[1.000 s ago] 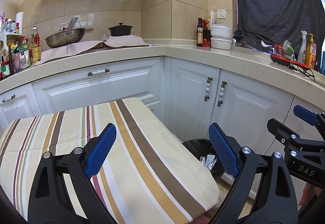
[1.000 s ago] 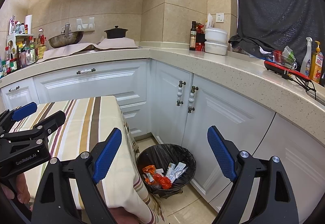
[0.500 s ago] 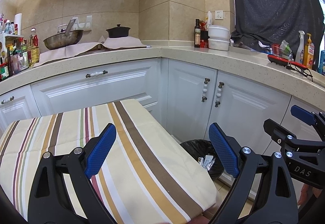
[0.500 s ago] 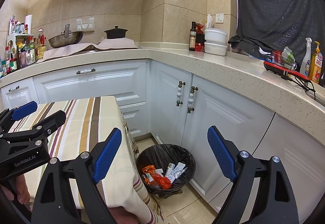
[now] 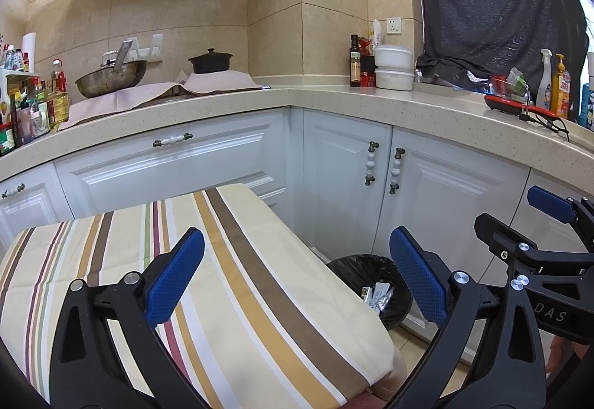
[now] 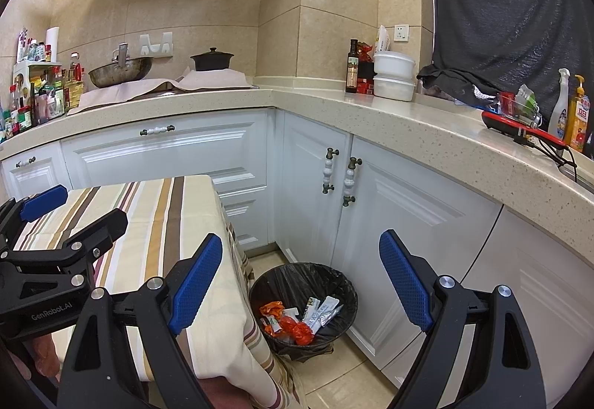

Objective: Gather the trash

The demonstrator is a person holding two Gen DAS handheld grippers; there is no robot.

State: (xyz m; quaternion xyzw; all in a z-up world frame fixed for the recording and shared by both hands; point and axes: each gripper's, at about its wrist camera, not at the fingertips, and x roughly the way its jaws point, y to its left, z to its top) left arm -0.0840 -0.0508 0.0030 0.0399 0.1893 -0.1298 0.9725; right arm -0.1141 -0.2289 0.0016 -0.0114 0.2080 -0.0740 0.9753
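Note:
A black-lined trash bin (image 6: 302, 305) stands on the floor by the white corner cabinets, holding orange and white wrappers (image 6: 297, 320). In the left wrist view the bin (image 5: 371, 282) is partly hidden behind the striped table. My left gripper (image 5: 297, 279) is open and empty above the striped tablecloth (image 5: 185, 260). My right gripper (image 6: 300, 279) is open and empty, held above the bin to the table's right. No trash shows on the tablecloth.
White cabinets (image 6: 389, 208) and a beige L-shaped counter (image 6: 408, 119) wrap around behind. On the counter stand a wok (image 6: 120, 69), a black pot (image 6: 211, 60), bottles, white containers (image 6: 393, 75) and a red appliance (image 6: 519, 125). Tiled floor lies beside the bin.
The left wrist view has tilted up a little, so the table and bin sit lower in frame. Both grippers stay open; the right one has barely moved.

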